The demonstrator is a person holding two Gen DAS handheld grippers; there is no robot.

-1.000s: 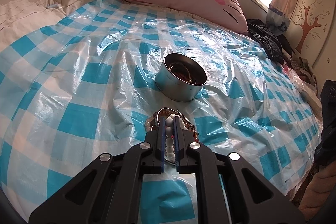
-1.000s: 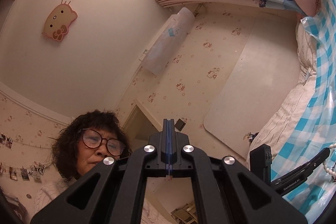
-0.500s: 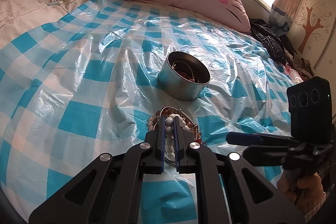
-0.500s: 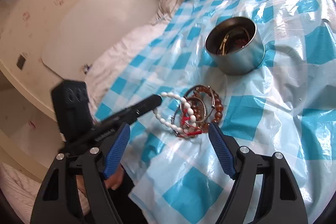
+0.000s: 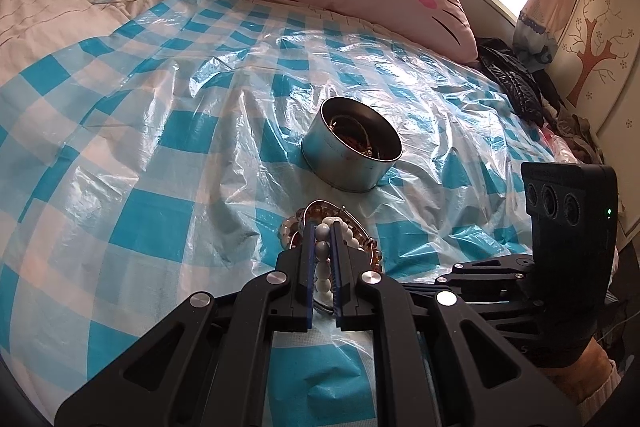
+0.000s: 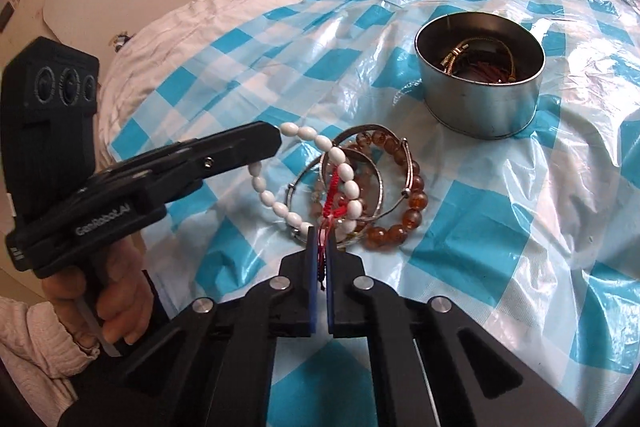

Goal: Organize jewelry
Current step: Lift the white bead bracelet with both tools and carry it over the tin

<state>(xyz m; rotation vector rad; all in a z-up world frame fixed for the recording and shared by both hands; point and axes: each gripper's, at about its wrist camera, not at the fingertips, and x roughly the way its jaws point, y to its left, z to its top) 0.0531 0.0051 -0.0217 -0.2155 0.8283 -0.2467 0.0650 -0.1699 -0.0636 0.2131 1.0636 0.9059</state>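
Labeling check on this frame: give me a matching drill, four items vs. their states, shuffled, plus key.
Items:
1. white bead bracelet
2. red cord
3. tin
4. amber bead bracelet

States:
A. lies loose on the checked sheet
B. pinched by the right hand-held gripper
C. holds jewelry already
D. pinched by the left hand-held gripper

Pairs: 1-D, 2-B, 3-C, 4-A

Bracelet pile (image 6: 360,187) on sheet (image 6: 500,247), tin (image 6: 480,107) just behind.
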